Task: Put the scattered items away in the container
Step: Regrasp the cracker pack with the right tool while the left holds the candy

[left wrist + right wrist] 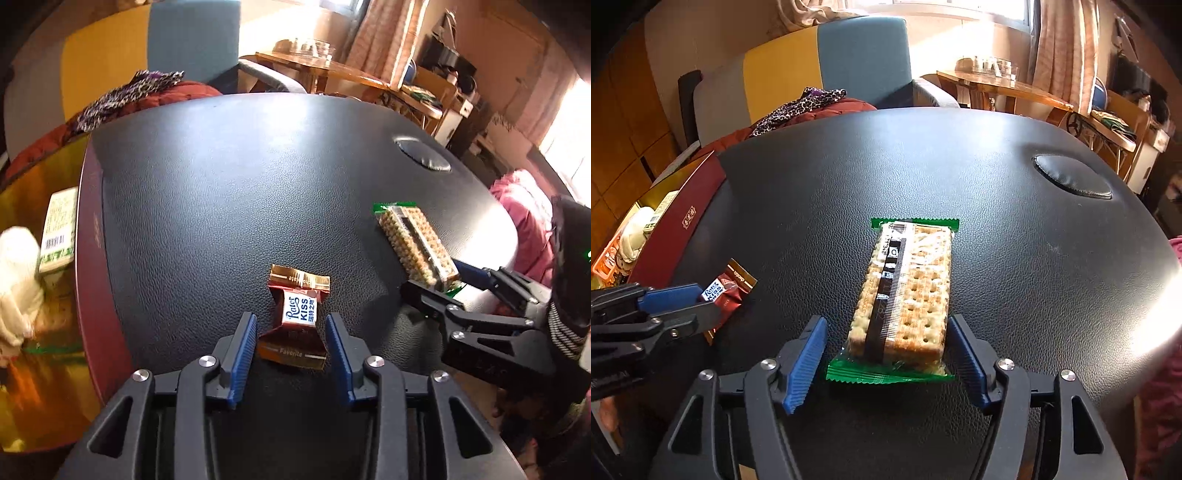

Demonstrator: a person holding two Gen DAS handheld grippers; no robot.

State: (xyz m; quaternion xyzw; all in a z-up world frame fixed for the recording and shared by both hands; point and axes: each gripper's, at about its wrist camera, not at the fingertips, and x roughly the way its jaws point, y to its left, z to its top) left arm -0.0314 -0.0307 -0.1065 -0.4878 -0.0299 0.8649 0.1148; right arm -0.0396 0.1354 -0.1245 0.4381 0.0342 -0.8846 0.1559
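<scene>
Nearest us in the left wrist view, our left tongs (291,332) stand released, blue pads either side of a red-and-gold Ritter KISS chocolate (297,317) lying on the black leather counter (229,184); we see a gap at each pad, though the tongs' body cuts off the wrapper's near end. In the right wrist view our right tongs (886,345) are likewise released, straddling the near end of a green-edged cracker packet (905,295) without clear contact; the print on its dark strip is too distorted to read.

From the left view, the right tongs show at 3 o'clock with the packet's near end hidden behind their fingers. From the right view, the left tongs sit at 9 o'clock and cover half of the chocolate, whose brand label only the left view shows whole.

Farther off at 9 o'clock lies the dark red box (679,221) with a gold interior, at the counter's left edge. Its contents are blurred; we make out a barcoded green-and-white pack (59,229) and something pale. At 1 o'clock a round padded dimple (1071,177) marks the counter.
</scene>
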